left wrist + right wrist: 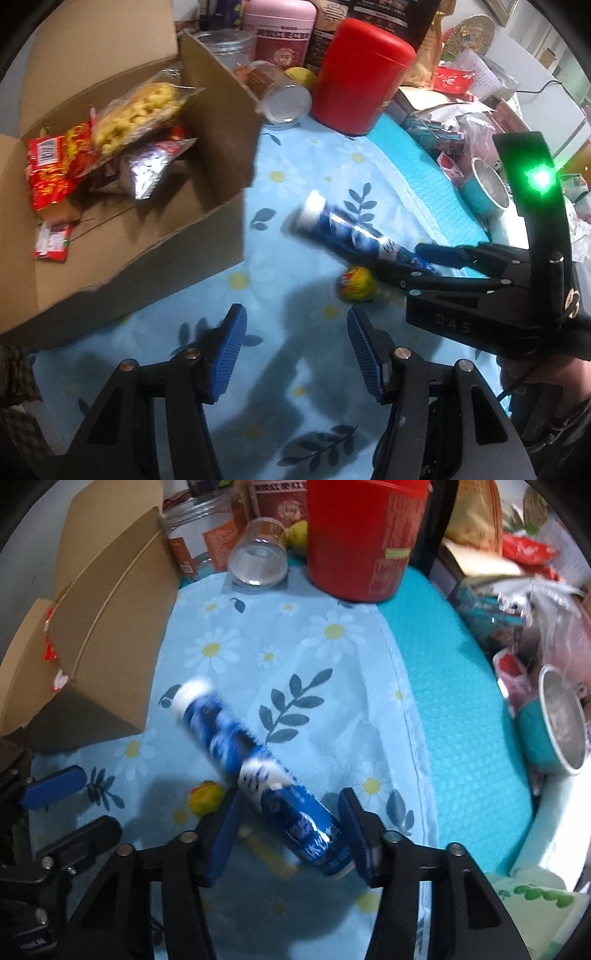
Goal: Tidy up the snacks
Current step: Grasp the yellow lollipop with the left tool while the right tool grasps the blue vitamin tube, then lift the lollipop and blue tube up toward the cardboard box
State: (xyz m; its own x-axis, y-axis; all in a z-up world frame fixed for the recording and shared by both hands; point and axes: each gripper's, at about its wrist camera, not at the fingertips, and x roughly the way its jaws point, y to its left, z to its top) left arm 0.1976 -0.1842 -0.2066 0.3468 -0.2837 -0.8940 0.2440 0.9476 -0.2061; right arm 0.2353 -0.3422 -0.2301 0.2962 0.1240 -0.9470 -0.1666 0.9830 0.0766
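A blue tube with a white cap [343, 232] lies tilted between the fingers of my right gripper [417, 262]; it shows blurred in the right wrist view [258, 771]. My right gripper [290, 819] has its jaws apart around the tube's lower end; whether the pads touch it is unclear. My left gripper [295, 328] is open and empty above the floral cloth. A yellow round candy [356, 284] lies on the cloth by the tube, also in the right wrist view [205, 797]. An open cardboard box [218, 122] at left holds several snack packets [59, 166].
A red canister [364, 77], a tipped clear jar [284, 99], a pink tub [280, 26] and bags stand at the back. A teal mat [461, 701] with a teal cup [557, 723] and clutter lies at right.
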